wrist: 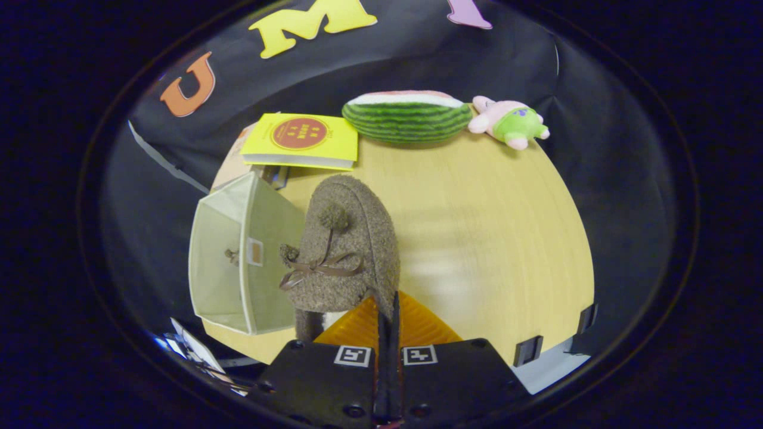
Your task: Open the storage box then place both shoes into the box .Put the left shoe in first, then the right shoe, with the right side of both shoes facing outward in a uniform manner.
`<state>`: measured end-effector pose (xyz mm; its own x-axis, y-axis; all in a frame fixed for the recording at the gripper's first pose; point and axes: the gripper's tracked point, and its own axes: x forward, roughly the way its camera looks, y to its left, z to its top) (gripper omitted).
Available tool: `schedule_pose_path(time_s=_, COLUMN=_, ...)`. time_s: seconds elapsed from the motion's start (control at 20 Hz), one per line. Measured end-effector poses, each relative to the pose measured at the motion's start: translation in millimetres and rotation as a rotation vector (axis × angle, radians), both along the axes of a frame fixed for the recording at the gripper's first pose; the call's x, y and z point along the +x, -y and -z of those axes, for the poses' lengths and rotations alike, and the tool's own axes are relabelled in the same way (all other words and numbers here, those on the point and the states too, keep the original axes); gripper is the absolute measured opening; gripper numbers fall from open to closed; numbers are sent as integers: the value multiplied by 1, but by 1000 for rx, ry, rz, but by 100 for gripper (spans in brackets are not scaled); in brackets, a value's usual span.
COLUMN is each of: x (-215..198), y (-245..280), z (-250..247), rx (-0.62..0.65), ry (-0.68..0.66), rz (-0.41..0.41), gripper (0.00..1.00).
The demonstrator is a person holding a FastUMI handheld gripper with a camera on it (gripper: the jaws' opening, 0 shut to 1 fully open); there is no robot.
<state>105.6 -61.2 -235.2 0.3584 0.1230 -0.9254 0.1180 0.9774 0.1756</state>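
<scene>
Gripper [387, 310] fingers clamped together on the rear rim of the brown shoe [346, 244], held at 12 o'clock ahead. Open storage box [238, 262] sits at 10 o'clock, beside the shoe, on the table [489, 238].

Pale wooden table [489, 238], black cloth wall [596, 149] behind, lighting seemingly even

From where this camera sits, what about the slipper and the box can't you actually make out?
- Slipper, gripper view: its heel end is hidden behind the gripper, whose fingers are closed on its edge; left or right shoe, can't tell.
- Storage box: open, but the slipper covers part of its opening. Something small and dark inside is too small to identify.
- Items under the yellow book: mostly covered.
</scene>
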Motion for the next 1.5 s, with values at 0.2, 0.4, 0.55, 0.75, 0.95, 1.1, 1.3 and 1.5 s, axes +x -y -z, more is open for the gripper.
schedule_pose_path(time_s=0.2, x=10, y=-48, z=-39, rx=27, ry=73, rz=7, gripper=6)
schedule_pose_path(time_s=0.4, x=26, y=-109, z=-65, rx=70, ry=145, rz=-11, gripper=6)
schedule_pose_path(time_s=0.55, x=39, y=-146, z=-69, rx=38, ry=214, rz=-19, gripper=6)
schedule_pose_path(time_s=0.75, x=53, y=-194, z=-56, rx=37, ry=278, rz=-22, gripper=6)
schedule_pose_path(time_s=0.95, x=61, y=-205, z=-29, rx=-60, ry=326, rz=-33, gripper=6)
schedule_pose_path(time_s=1.1, x=59, y=-211, z=-5, rx=-75, ry=306, rz=-31, gripper=6)
schedule_pose_path(time_s=1.3, x=49, y=-203, z=15, rx=-112, ry=280, rz=-9, gripper=6)
schedule_pose_path(time_s=1.5, x=49, y=-205, z=16, rx=-86, ry=273, rz=-12, gripper=21)
